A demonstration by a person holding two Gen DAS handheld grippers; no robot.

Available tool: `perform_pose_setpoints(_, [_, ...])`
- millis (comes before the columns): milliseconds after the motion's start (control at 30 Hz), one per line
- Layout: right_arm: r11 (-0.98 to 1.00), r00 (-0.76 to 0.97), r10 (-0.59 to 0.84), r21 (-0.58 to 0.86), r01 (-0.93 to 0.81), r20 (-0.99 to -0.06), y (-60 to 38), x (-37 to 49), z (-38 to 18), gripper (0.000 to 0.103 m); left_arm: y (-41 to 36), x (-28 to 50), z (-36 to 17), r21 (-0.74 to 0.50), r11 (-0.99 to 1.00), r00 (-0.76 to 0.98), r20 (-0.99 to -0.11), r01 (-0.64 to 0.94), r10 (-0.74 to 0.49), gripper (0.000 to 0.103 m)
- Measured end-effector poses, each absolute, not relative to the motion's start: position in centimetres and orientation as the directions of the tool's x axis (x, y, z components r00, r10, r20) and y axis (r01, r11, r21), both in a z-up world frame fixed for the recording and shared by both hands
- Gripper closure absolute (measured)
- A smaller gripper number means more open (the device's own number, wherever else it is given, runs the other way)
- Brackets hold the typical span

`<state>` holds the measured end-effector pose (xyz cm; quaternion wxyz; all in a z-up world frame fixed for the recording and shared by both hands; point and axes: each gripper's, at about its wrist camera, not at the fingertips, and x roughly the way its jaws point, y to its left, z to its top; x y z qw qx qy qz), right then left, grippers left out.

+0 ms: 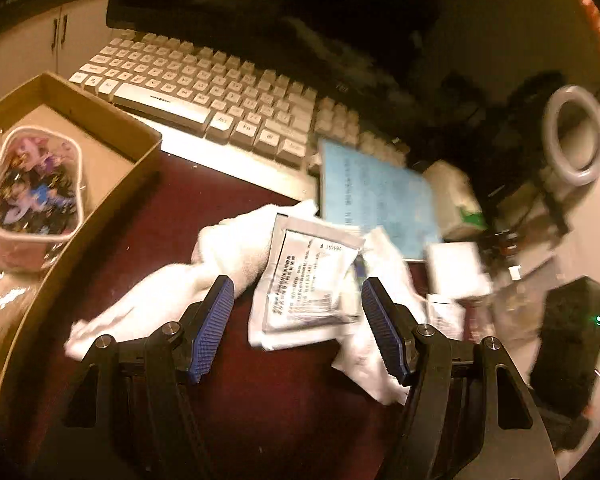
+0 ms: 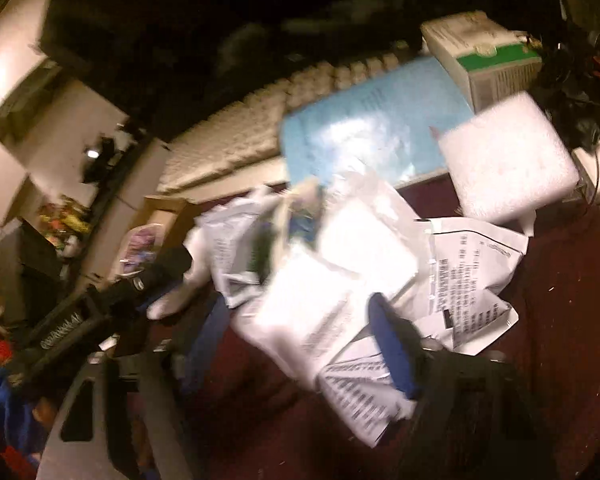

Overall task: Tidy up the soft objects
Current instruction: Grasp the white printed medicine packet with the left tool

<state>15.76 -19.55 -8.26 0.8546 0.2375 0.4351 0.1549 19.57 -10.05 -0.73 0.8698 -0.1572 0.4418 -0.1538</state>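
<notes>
the white towel (image 1: 188,276) is lying crumpled on the dark red tabletop (image 1: 260,400), its long axis running from about 7 o'clock up to 1 o'clock in the left wrist view, the loose tail pointing toward 7 o'clock. a printed sachet (image 1: 308,280) is resting on its upper end, and a second white cloth (image 1: 380,320) is bunching at 3 o'clock of that sachet.

the left hand-held gripper (image 1: 298,328) is hovering over the sachet with its jaws standing wide apart, nothing between the pads. the right hand-held gripper (image 2: 296,344) is blurred; its jaws are apart with a white packet (image 2: 312,312) lying between them, and i cannot tell whether the pads are touching it yet.

the risk, as i judge it: the pile is overlapping, so a close here is likely catching sachet and towel together, or dragging the slick sachet off while the cloth is slipping free. both grippers are working the same heap, so they could be bumping each other. the blue booklet (image 1: 376,200) and the keyboard (image 1: 220,92) are sitting at 12 o'clock of the pile and could be getting nudged.

the cardboard box (image 1: 112,120) at 9 o'clock, already holding a clear pouch (image 1: 36,192), is looking like the destination.
</notes>
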Motion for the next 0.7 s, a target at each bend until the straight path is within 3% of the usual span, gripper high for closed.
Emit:
perform_pose_setpoints(167, [0.89, 0.591, 0.407, 0.448, -0.085, -0.697, -18.1, 15.2, -8.0, 0.041, -12.4, 19.8, -2.2, -0.318, 0.939, 0.581, -0.742, 0.133, -0.334, 0.036])
perform_pose_setpoints(367, [0.929, 0.609, 0.346, 0.35, -0.118, -0.714, -17.1, 15.0, -8.0, 0.045, -11.8, 19.7, -3.1, -0.38, 0.912, 0.563, -0.726, 0.153, -0.396, 0.037])
perform_pose_setpoints(433, [0.925, 0.606, 0.359, 0.358, -0.127, -0.71, -17.3, 15.1, -8.0, 0.045, -11.2, 19.7, -3.2, -0.401, 0.907, 0.563, -0.723, 0.132, -0.401, 0.054])
perform_pose_setpoints(500, [0.914, 0.599, 0.383, 0.383, -0.134, -0.703, -17.2, 15.4, -7.8, 0.045, -11.0, 19.7, -3.3, -0.431, 0.891, 0.556, -0.709, 0.144, -0.433, 0.062])
perform_pose_setpoints(700, [0.854, 0.604, 0.485, 0.491, -0.172, -0.632, -17.7, 14.6, -7.3, 0.045, -10.0, 17.7, -3.0, -0.479, 0.868, 0.578, -0.674, 0.134, -0.461, 0.065])
